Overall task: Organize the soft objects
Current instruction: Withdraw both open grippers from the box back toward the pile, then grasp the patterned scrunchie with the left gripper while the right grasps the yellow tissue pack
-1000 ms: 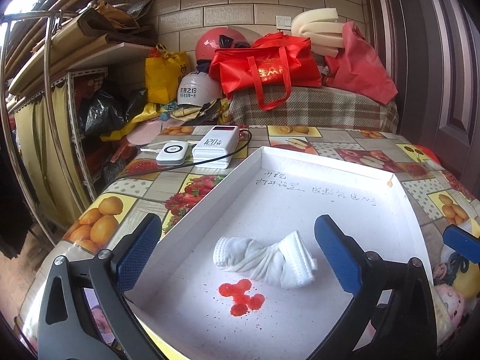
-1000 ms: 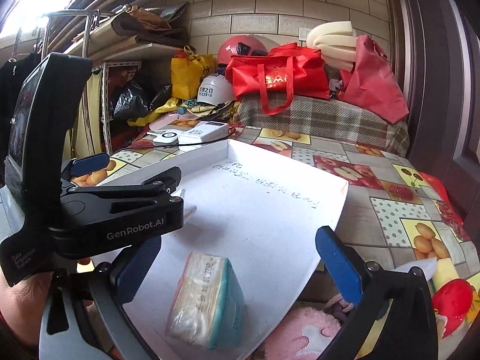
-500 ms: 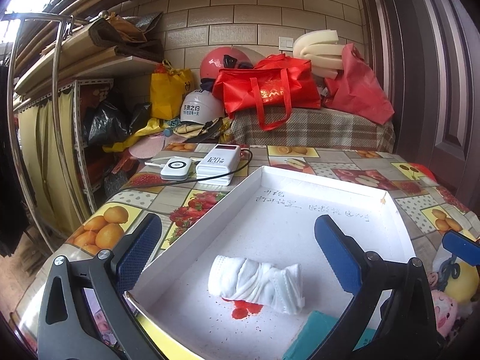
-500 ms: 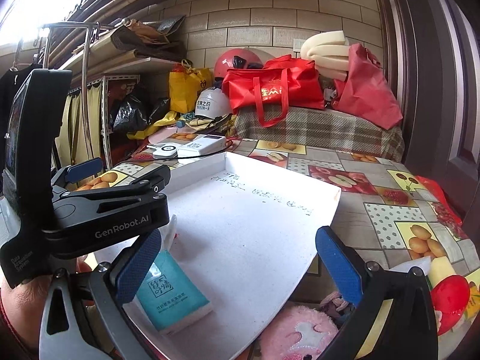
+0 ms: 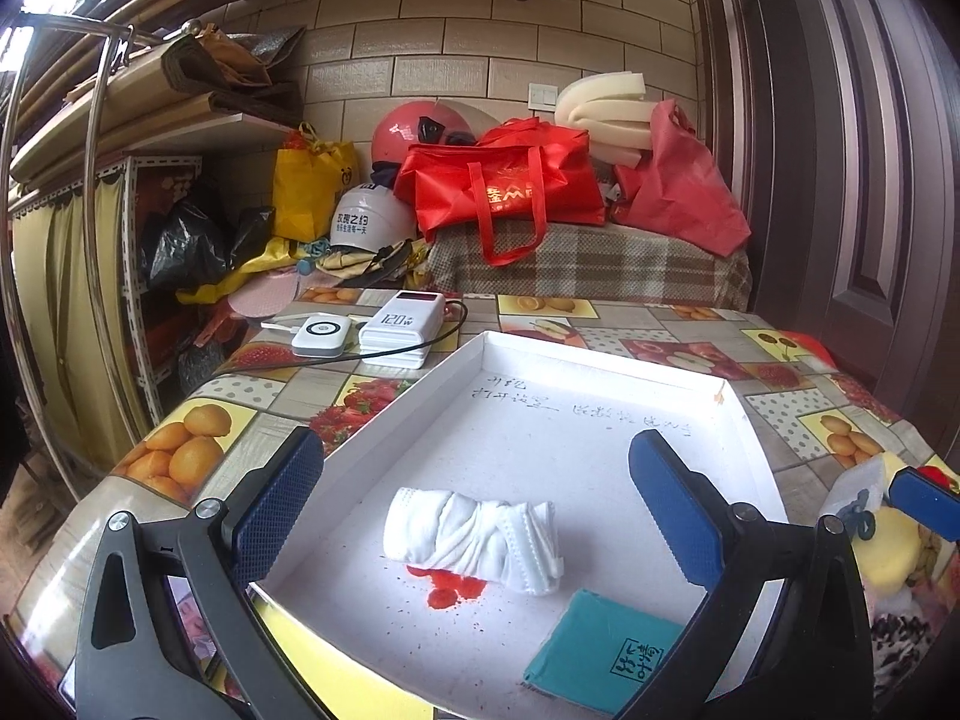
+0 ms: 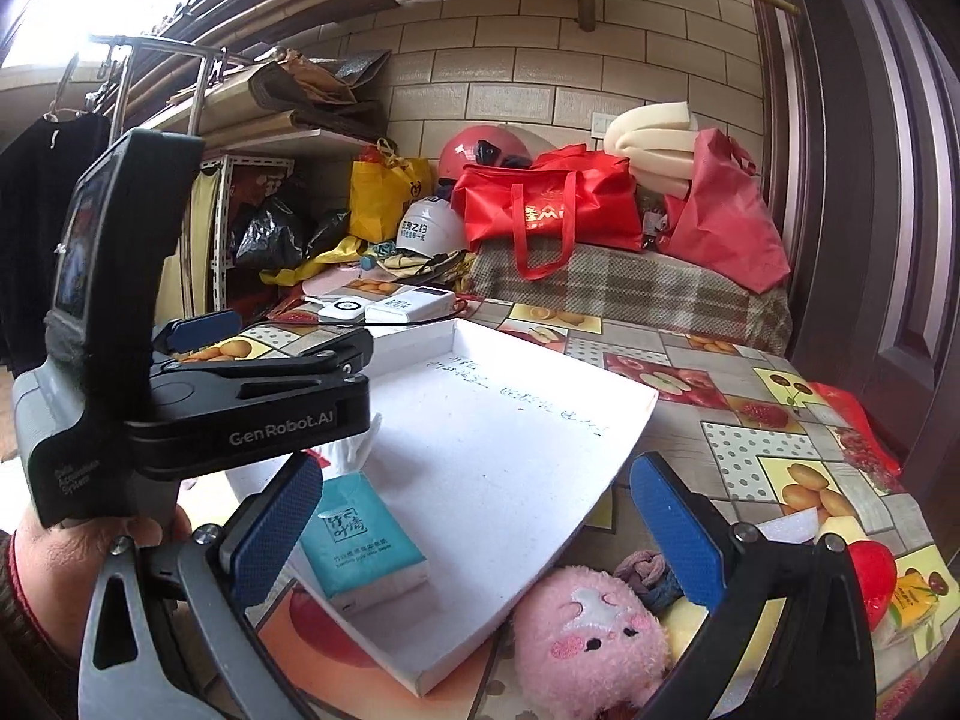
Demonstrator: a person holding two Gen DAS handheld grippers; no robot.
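Held both grippers, left gripper and right gripper, spread wide and empty; left white tray mostly bare beyond rolled cloth and tissue pack; crowded right rim with pink plush.

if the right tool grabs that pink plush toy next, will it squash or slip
The pink plush toy looks fluffy and rounded, so it would probably squash between the pads and feel light. Its fuzzy pile likely grips the textured blue pads rather than slipping.

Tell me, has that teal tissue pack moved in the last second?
Yes. The flat teal tissue pack now lies label-up in the shallow white cardboard tray, no longer on edge between the right gripper's fingers.
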